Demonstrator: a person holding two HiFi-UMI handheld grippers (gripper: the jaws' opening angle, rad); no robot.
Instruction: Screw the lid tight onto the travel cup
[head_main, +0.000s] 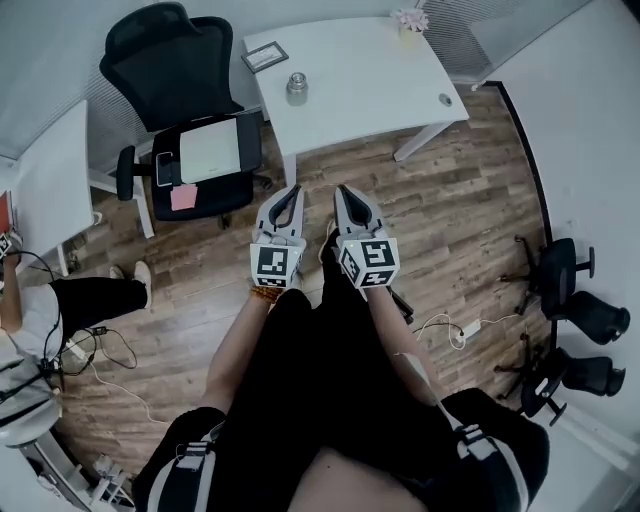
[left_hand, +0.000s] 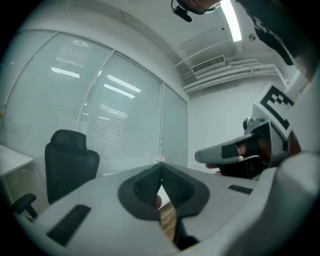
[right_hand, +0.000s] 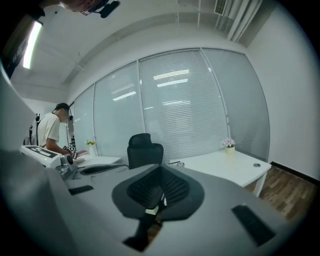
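Note:
A small metal travel cup (head_main: 297, 88) stands on the white desk (head_main: 380, 85) at the far side of the room; in the right gripper view it is a tiny shape (right_hand: 181, 164) on the desk's near end. Whether its lid is on is too small to tell. My left gripper (head_main: 290, 193) and right gripper (head_main: 345, 192) are held side by side over the wooden floor, well short of the desk. Both are shut with nothing between the pads. The left gripper (left_hand: 161, 168) sees the right one beside it; the right gripper (right_hand: 160, 171) points toward the desk.
A black office chair (head_main: 185, 110) with white sheets on its seat stands left of the desk. A small flower pot (head_main: 411, 20) and a framed card (head_main: 265, 56) are on the desk. A person (right_hand: 52, 132) works at another desk on the left. Cables (head_main: 455, 330) lie on the floor.

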